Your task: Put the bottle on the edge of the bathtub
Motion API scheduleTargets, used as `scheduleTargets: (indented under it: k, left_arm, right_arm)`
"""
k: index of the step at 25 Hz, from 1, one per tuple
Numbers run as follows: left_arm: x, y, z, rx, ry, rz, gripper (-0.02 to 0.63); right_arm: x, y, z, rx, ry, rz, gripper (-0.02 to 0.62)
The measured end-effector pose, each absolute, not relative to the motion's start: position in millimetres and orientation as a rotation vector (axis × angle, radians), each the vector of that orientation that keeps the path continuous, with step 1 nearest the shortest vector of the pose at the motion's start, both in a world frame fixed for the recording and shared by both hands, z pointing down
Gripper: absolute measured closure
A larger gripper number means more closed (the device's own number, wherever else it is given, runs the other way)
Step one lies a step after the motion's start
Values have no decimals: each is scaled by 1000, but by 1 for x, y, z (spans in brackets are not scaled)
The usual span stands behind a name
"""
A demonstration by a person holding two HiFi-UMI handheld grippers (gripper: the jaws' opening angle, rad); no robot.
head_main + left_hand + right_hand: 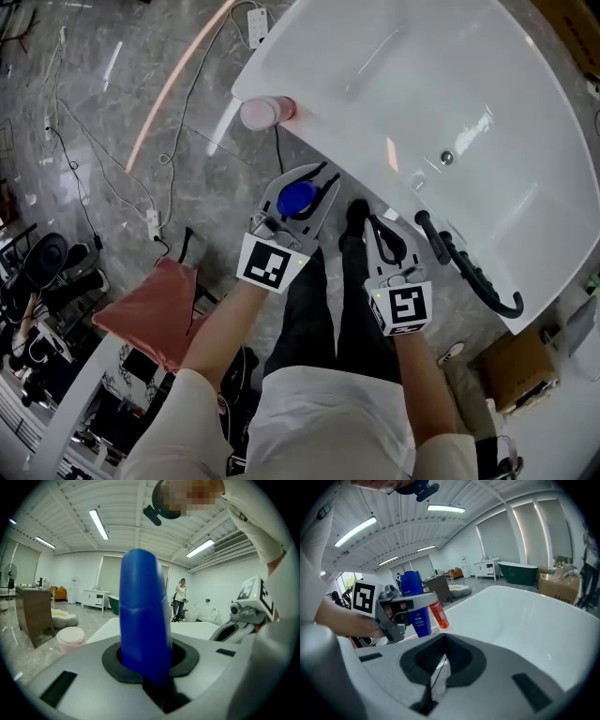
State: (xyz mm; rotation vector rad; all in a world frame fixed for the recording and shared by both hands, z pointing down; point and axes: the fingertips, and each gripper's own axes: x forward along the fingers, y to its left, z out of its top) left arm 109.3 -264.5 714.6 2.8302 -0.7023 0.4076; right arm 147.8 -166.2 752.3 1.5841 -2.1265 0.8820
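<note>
A blue bottle (298,199) stands upright between the jaws of my left gripper (302,197), which is shut on it just below the near rim of the white bathtub (375,56). In the left gripper view the blue bottle (143,616) fills the middle above the left gripper (146,670). My right gripper (386,246) hangs beside it to the right, jaws together and empty. From the right gripper (437,670) view I see the left gripper (396,609) holding the blue bottle (412,603). An orange-red bottle with a pink cap (266,112) lies tilted on the tub's left rim.
A red cushion (150,314) sits on the floor at the left. Power strips and cables (155,223) run across the marble floor. A black hose (473,277) curves along the tub's near right edge, with a cardboard box (520,367) beyond. A person (179,599) stands far off.
</note>
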Motion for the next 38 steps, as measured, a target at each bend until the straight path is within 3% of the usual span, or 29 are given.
scheduleTargets:
  k: [16,38]
  left_arm:
    - [149,-281,812,2951,-711,347,528]
    - [171,-281,841,3102,-731,212,528]
  right_arm:
    - [147,-165,851,1592,-2091,974,592]
    - [147,-153,898,1582,-2067,996,592]
